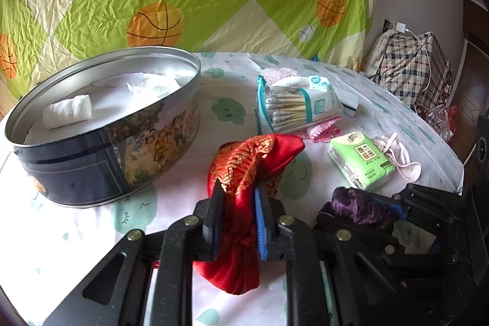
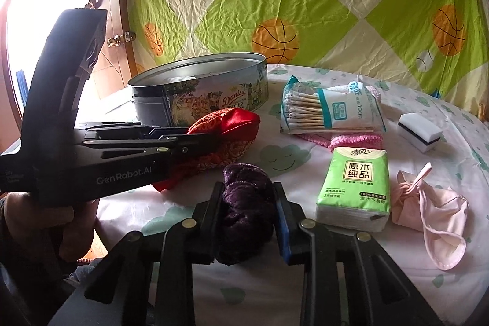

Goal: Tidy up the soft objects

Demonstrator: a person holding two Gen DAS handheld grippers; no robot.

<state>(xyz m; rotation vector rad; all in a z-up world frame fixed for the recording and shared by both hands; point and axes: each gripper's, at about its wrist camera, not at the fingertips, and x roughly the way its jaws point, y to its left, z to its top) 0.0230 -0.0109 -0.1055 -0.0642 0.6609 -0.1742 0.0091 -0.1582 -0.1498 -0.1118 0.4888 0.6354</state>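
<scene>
The left gripper [image 1: 237, 213] had its jaws closed tight on a red embroidered pouch [image 1: 253, 164], held just above the desk [image 1: 76, 234] beside the round tin [image 1: 104, 124]. The right gripper [image 2: 249, 216] had its jaws clamped on a dark purple velvet bundle [image 2: 246, 197], close to the red pouch and near the desk's front edge. Inside the tin lay a white gauze roll [image 1: 67, 110] and crumpled white material. Farther back sat a pack of cotton swabs [image 2: 308, 109] atop a pink knitted cloth [image 2: 356, 139]. A green tissue pack [image 2: 356, 188] lay in front of these, with a pale pink mask [image 2: 434, 219] just beside it and a white sponge [image 2: 420, 132] behind. A basketball-print sheet [image 2: 305, 5] hung behind the desk.
</scene>
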